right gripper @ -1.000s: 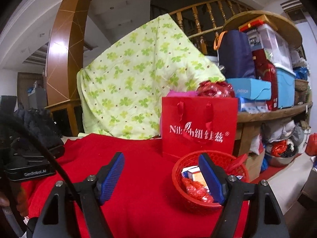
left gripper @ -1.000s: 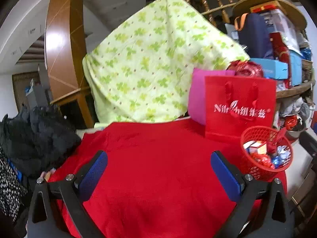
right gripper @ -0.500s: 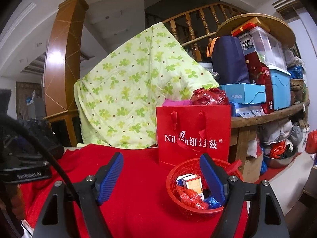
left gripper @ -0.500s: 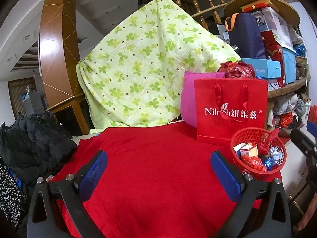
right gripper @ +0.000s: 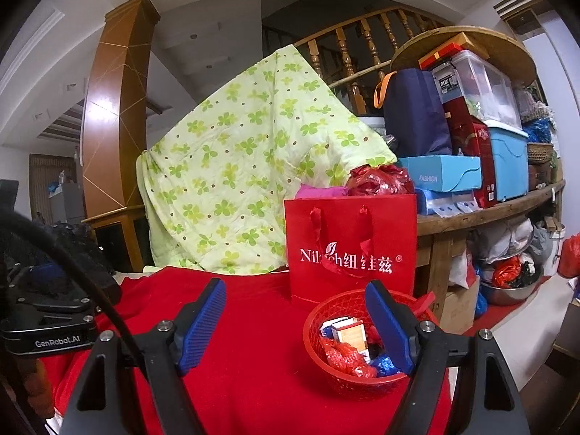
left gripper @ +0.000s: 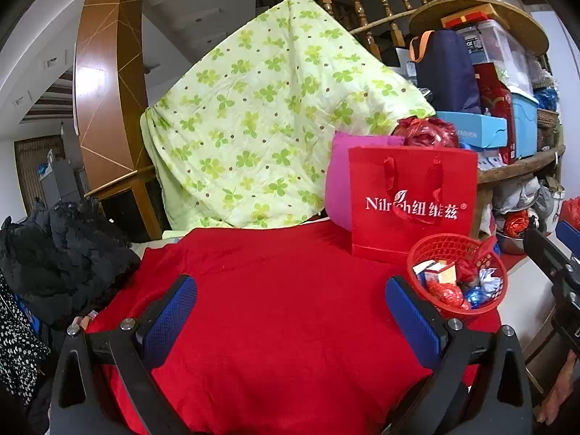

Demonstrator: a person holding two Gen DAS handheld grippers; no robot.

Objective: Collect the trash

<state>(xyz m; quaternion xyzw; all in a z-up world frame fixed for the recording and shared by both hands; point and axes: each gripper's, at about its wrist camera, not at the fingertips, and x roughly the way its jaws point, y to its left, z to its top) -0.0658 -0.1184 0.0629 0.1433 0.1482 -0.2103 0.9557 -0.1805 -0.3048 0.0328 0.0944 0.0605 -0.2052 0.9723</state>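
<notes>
The trash (right gripper: 349,348), crumpled red and blue wrappers and a small carton, lies in a red mesh basket (right gripper: 366,380) at the right edge of a red cloth (left gripper: 275,311) on the table. A red gift bag (right gripper: 349,250) stands just behind it, before a green clover quilt (left gripper: 268,127). Left gripper (left gripper: 290,320) and right gripper (right gripper: 302,330) gape wide, holding nothing

Left gripper (left gripper: 290,311) spread wide above red tablecloth (left gripper: 282,326); round red mesh plastic basket (left gripper: 487,304) of wrappers sits right, near tall red paper bag (left gripper: 413,199)
</notes>
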